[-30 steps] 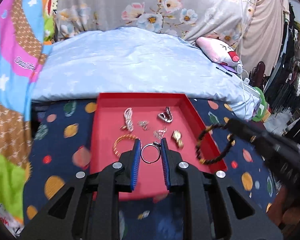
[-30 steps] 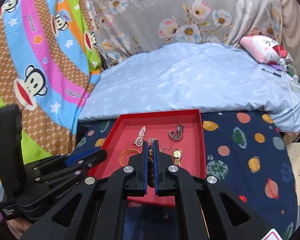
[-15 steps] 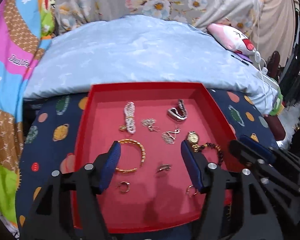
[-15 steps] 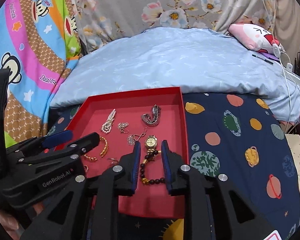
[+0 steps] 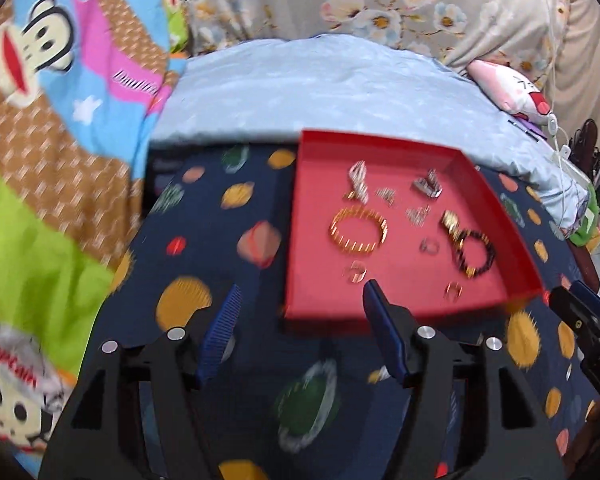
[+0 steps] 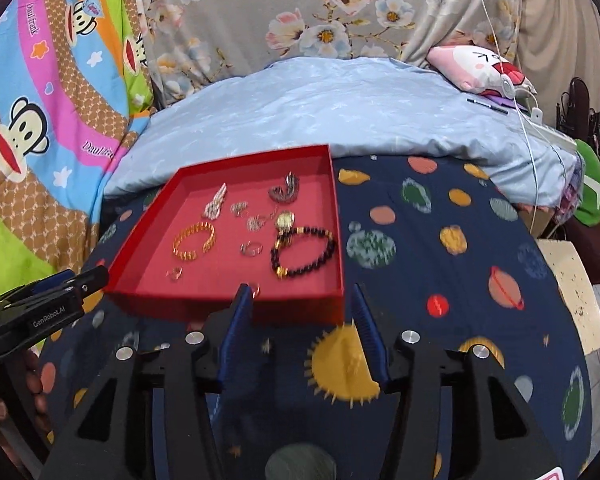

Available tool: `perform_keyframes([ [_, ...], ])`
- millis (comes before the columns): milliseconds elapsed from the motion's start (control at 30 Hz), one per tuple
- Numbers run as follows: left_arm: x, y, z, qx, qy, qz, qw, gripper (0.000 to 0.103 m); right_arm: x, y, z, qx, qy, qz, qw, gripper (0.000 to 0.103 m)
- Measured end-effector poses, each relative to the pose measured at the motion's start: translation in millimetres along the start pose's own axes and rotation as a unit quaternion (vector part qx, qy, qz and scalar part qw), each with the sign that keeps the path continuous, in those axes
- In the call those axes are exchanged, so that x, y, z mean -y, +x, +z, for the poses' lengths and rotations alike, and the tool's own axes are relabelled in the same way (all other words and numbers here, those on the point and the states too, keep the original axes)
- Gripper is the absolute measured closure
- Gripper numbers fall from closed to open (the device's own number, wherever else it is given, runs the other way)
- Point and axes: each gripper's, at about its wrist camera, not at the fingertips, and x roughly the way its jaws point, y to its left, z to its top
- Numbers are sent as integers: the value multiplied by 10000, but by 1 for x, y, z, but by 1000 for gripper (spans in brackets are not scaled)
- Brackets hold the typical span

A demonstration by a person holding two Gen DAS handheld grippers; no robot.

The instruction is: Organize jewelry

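A red tray point(image 6: 148, 216) point(image 5: 496, 196) holds several jewelry pieces: a dark beaded bracelet point(image 6: 303, 251) point(image 5: 473, 252), a gold bangle point(image 6: 194, 240) point(image 5: 358, 230), a gold watch point(image 6: 285, 221), a pearl piece point(image 6: 216, 205) and small rings point(image 6: 251, 248). My left gripper point(image 5: 300, 300) is open and empty, in front of the tray's near left corner. My right gripper point(image 6: 300, 296) is open and empty, at the tray's near right corner. The left gripper also shows at the left edge of the right wrist view point(image 6: 60, 284).
The tray sits on a dark blue planet-print cloth point(image 6: 440, 248). A light blue quilt point(image 6: 340, 104) lies behind it, with a pink plush point(image 6: 476, 68) and white cables point(image 6: 532, 112) at the right. A monkey-print cloth point(image 5: 60, 80) hangs at the left.
The right gripper opened and left the beaded bracelet in the tray. The left gripper opened and left a ring there. Both grippers pulled back from the tray; the left one swung left.
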Motion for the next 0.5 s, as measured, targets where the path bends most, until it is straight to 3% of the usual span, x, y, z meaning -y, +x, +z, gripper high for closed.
perform_keyframes([
  [300, 5, -10, -41, -117, -41, 127, 9998, 42, -15, -11, -34, -93, 10, -5, 10000, 47],
  [400, 10, -13, -48, -49, -75, 172, 9998, 32, -18, -13, -40, -37, -5, -39, 10000, 42],
  [500, 15, -14, -53, 71, -87, 201, 9997, 31, -21, -12, -47, 29, -90, -162, 9998, 38],
])
